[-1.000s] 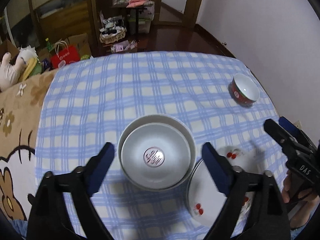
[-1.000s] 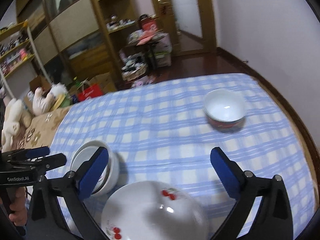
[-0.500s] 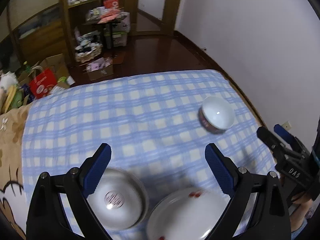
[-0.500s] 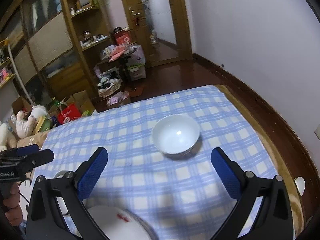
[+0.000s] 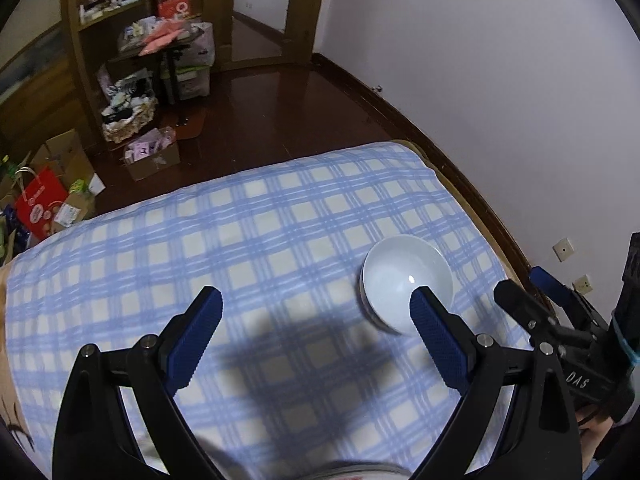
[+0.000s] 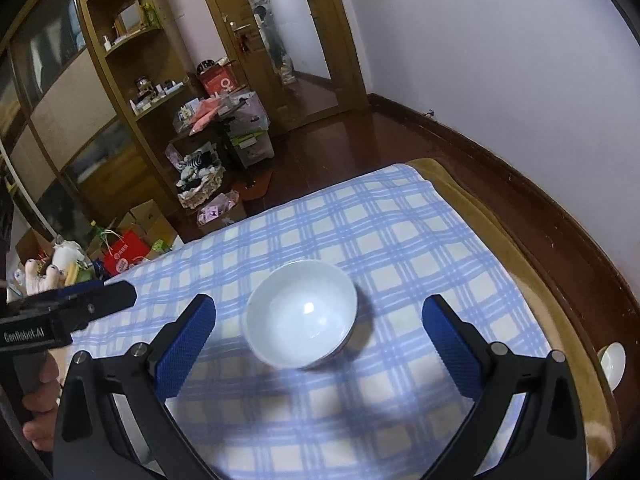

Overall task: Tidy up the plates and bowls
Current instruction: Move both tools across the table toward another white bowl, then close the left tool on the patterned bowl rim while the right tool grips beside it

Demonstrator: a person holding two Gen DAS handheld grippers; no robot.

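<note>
A white bowl (image 6: 302,312) with a dark outside stands on the blue checked cloth (image 6: 400,240). My right gripper (image 6: 320,334) is open and empty, its blue pads on either side of the bowl, a little above and short of it. In the left wrist view the same bowl (image 5: 404,276) is at the right, partly behind my right pad. My left gripper (image 5: 316,328) is open and empty over bare cloth (image 5: 240,232). A plate rim (image 5: 360,471) shows at the bottom edge. The stacked bowls are out of view.
The table's far edge drops to a dark wooden floor (image 6: 320,140). A white wall (image 6: 500,60) runs close along the right side. Shelves (image 6: 120,80), boxes and bags stand at the back left. The other gripper (image 5: 560,332) shows at the right of the left wrist view.
Both grippers have moved forward across the table. The stacked bowls and the cherry plate have slid out of view. The far bowl is now between my right gripper's pads.
</note>
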